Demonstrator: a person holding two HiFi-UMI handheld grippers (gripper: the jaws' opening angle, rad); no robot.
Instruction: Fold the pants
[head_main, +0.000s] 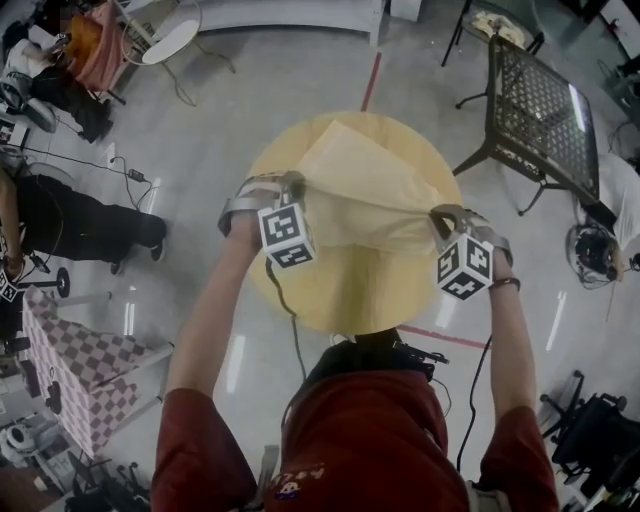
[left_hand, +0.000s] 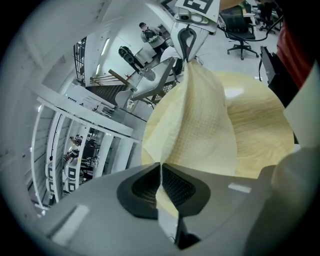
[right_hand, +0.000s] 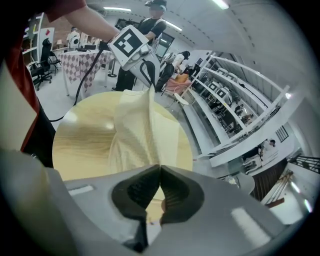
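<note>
Tension across the held edge is what decides whether this fold comes out clean. Both tools are clamped on the pants (head_main: 365, 195): the left gripper (head_main: 293, 188) has its jaws closed on one corner of the pale yellow cloth, and the right gripper (head_main: 441, 216) has its jaws closed on the other. The edge between them hangs lifted above the round wooden table (head_main: 330, 295), while the far part of the pants lies on the tabletop. In each gripper view the cloth runs as a taut ridge from the pads toward the opposite gripper, with looser folds dropping to the wood beside it. I judge that the fold is under way and the lifted edge has yet to be laid down. To do it well, hold both hands level with each other and at a steady gap, so the cloth neither sags in the middle nor twists. Carry the edge over the part resting on the table and lower it in line with the edge beneath, not askew. The grips look shallow, near the corners, so a hard sideways pull could slip the cloth free. The table is small, so loose cloth could slide off its rim. Let go only once the edge lies flat.
</note>
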